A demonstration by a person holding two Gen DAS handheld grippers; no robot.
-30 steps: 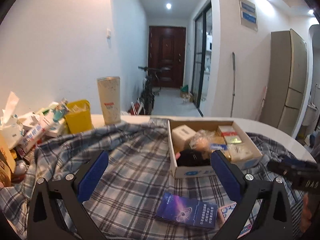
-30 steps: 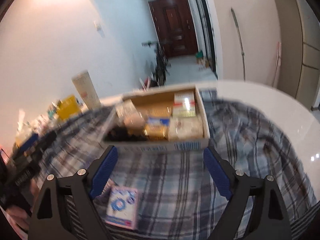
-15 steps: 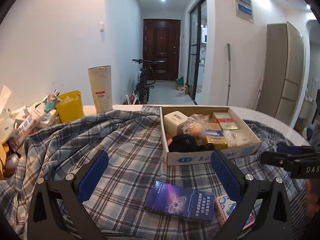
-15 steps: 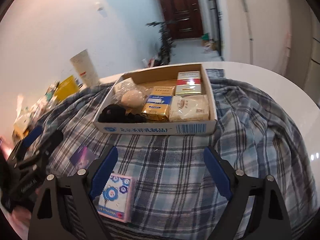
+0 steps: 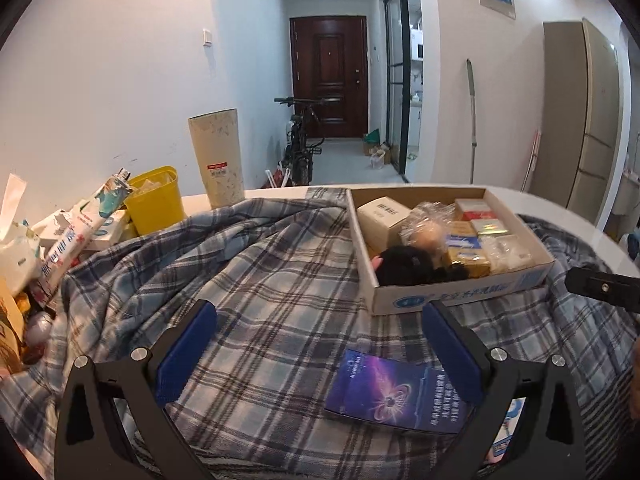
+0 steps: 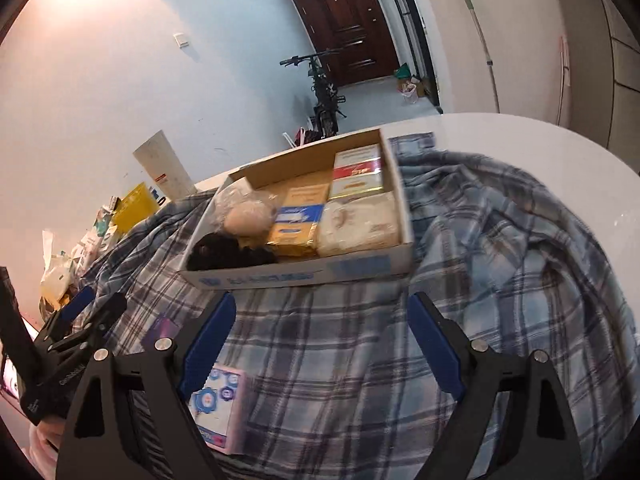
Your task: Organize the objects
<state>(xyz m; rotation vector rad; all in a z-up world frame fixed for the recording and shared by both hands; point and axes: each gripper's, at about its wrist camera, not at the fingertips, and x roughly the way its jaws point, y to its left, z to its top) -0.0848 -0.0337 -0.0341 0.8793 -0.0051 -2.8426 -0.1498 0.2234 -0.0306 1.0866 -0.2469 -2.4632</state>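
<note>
An open cardboard box (image 5: 460, 300) (image 6: 300, 276) holding several small packs and a dark furry thing rests on a plaid cloth (image 5: 260, 280) (image 6: 500, 260). A purple box (image 5: 396, 394) lies flat on the cloth near me. My left gripper (image 5: 320, 344) hangs open over the cloth, its right finger just above that box. A pink box with blue gear prints (image 6: 216, 404) lies under the left finger of my right gripper (image 6: 320, 340), which is open and holds nothing. Each gripper also shows at the edge of the other's view.
At the left stand a tall cream cup (image 5: 218, 156), a yellow bin (image 5: 154, 200) and a heap of tubes and packets (image 5: 72, 248). The white round table (image 6: 540, 148) shows bare beyond the cloth. A bicycle (image 6: 320, 84) stands in the hallway.
My left gripper has sunk a little toward the cloth and the purple box. The right view has tilted and the cardboard box looks nearer. Both pairs of jaws stay wide.
</note>
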